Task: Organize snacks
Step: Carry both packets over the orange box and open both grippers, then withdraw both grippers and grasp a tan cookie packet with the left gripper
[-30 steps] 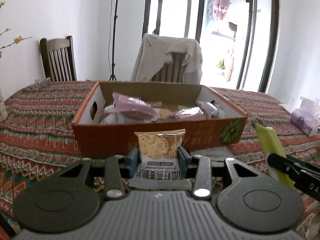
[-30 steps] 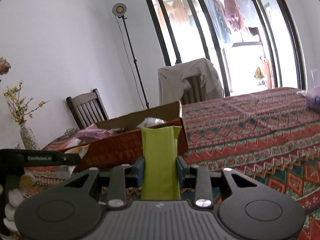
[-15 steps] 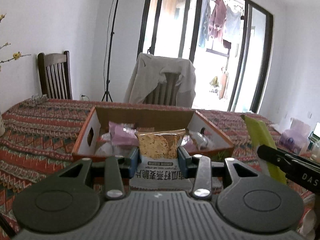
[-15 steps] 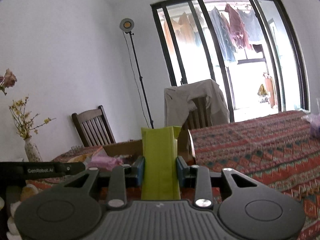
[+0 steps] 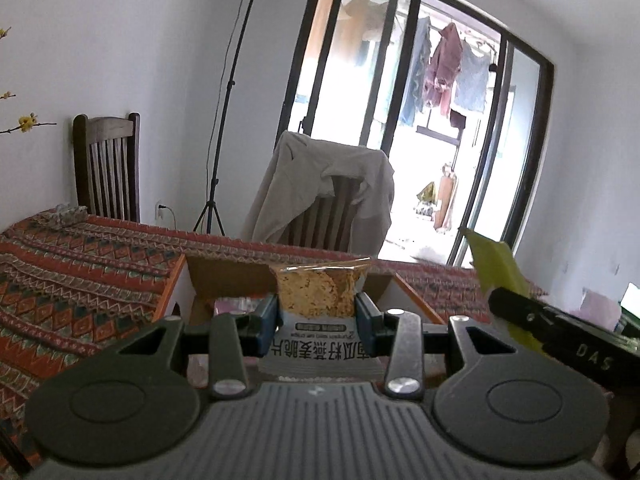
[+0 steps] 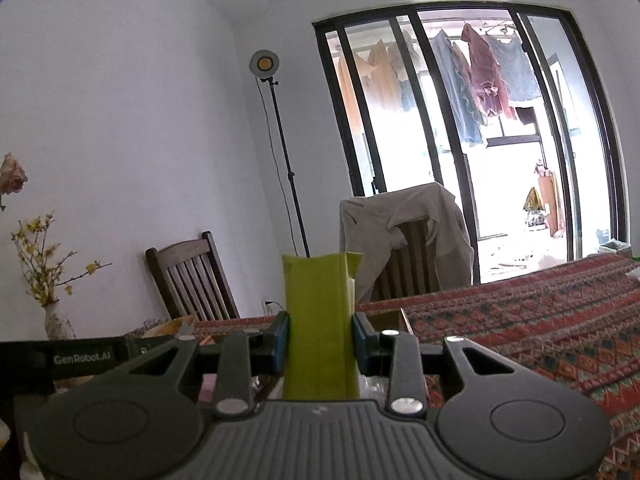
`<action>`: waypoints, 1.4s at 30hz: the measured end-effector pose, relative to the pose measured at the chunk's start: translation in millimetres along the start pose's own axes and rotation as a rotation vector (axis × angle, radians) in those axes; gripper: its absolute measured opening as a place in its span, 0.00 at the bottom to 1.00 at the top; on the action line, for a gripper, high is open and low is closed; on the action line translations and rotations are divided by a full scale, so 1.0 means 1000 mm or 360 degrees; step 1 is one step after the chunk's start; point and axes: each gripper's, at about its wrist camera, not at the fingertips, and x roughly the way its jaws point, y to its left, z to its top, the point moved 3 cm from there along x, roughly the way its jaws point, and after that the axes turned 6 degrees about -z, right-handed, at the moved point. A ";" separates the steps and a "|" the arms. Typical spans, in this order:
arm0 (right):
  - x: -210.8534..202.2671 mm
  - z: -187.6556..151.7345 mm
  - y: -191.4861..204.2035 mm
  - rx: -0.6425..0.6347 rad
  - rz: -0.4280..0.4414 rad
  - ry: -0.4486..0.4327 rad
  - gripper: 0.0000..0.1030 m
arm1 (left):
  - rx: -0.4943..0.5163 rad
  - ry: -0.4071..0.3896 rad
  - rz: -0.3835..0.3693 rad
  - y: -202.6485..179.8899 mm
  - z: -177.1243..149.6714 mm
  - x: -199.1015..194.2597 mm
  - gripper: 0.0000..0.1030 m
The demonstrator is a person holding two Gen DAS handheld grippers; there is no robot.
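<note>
My left gripper (image 5: 316, 314) is shut on a clear-topped cracker packet (image 5: 316, 292) with a white printed lower half, held upright in the air. Behind and below it lies the open cardboard snack box (image 5: 224, 276), mostly hidden by the gripper; a pink wrapper shows inside. My right gripper (image 6: 318, 338) is shut on a tall yellow-green snack packet (image 6: 318, 320), also upright. That green packet (image 5: 494, 268) and the right gripper's black body (image 5: 560, 344) appear at the right of the left wrist view. The box's edge (image 6: 384, 316) peeks past the right fingers.
A patterned red cloth covers the table (image 6: 540, 312). Two wooden chairs stand behind it, one (image 5: 320, 196) draped with a beige garment, the other (image 5: 108, 168) bare. A light stand (image 5: 228, 112) and glass doors lie beyond. A vase of yellow flowers (image 6: 56, 320) stands left.
Both grippers have risen with their packets still held. The box has sunk low in both views and is now largely hidden behind the grippers; more wall and window show.
</note>
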 end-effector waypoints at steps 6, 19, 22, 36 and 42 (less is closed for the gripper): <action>0.035 0.008 0.012 -0.0036 0.0010 0.0019 0.31 | -0.0033 -0.0033 0.0004 0.010 0.013 0.019 0.40; 0.097 -0.004 0.023 -0.0028 0.0013 0.0064 0.31 | -0.0121 -0.0015 0.0111 0.050 0.010 0.065 0.40; 0.107 -0.009 0.022 -0.0034 0.0013 0.0084 0.31 | -0.0106 -0.0011 0.0143 0.053 0.008 0.070 0.40; 0.130 -0.029 0.009 0.0014 -0.0006 0.0222 0.52 | -0.0051 -0.0009 0.0244 0.052 -0.008 0.084 0.91; 0.130 -0.029 -0.004 0.0066 -0.0060 0.0237 1.00 | -0.0115 -0.0097 0.0312 0.060 -0.008 0.077 1.00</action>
